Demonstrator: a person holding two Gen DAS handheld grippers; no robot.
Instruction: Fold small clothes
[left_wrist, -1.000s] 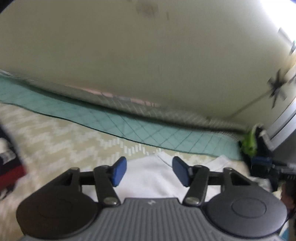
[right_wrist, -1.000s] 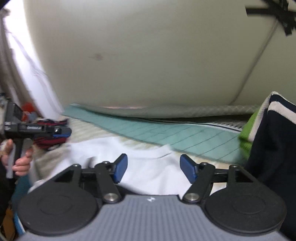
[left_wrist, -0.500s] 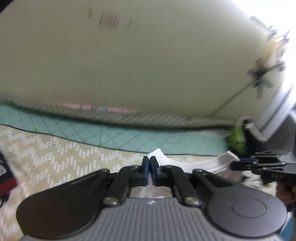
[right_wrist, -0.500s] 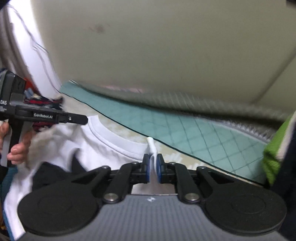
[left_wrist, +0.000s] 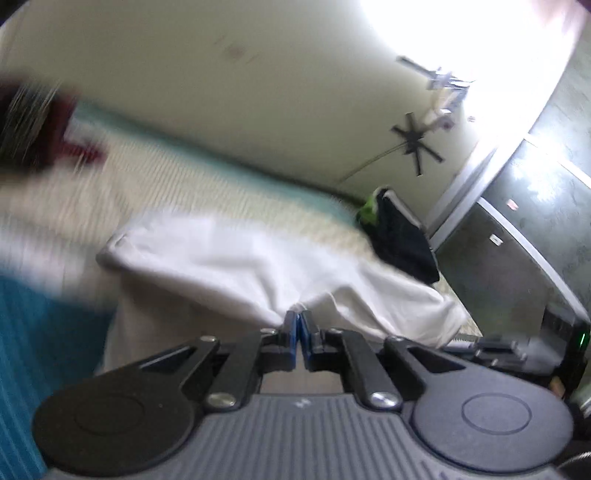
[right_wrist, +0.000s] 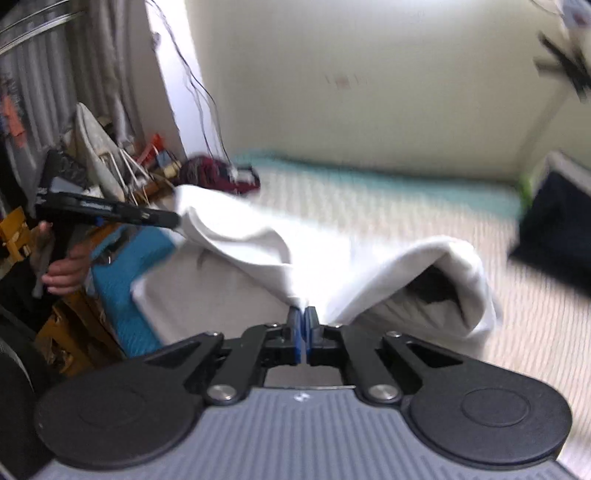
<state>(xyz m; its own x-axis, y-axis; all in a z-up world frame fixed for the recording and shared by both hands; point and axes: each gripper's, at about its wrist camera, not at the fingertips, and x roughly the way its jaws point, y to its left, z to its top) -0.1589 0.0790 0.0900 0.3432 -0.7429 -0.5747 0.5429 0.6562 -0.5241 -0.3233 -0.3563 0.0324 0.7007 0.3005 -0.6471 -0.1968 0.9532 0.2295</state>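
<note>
- Bed (right_wrist: 535, 332), patterned cream cover with a teal band along the far edge, against a plain pale wall; both views blurred.
- Shirt (right_wrist: 332, 258): white, centre of both frames, lifted off the bed and draped between the two tools, one end sagging into an open fold at centre right of the right view.
- Handling, judged: light, soft, limp; sags wherever unsupported. Best held at seams or corners, well apart, so the cloth hangs flat.
- Left gripper (left_wrist: 300, 325): closed, pinching a bunched edge of the shirt, lower centre.
- Right gripper (right_wrist: 303, 325): closed on another edge, lower centre.
- Hand (right_wrist: 68, 267): left edge of right view, holding the left tool.
- Dark clothes (left_wrist: 399, 243): navy and green pile, right of the shirt.
- Red clothes (right_wrist: 221, 177): heap, upper left, beyond the shirt.
</note>
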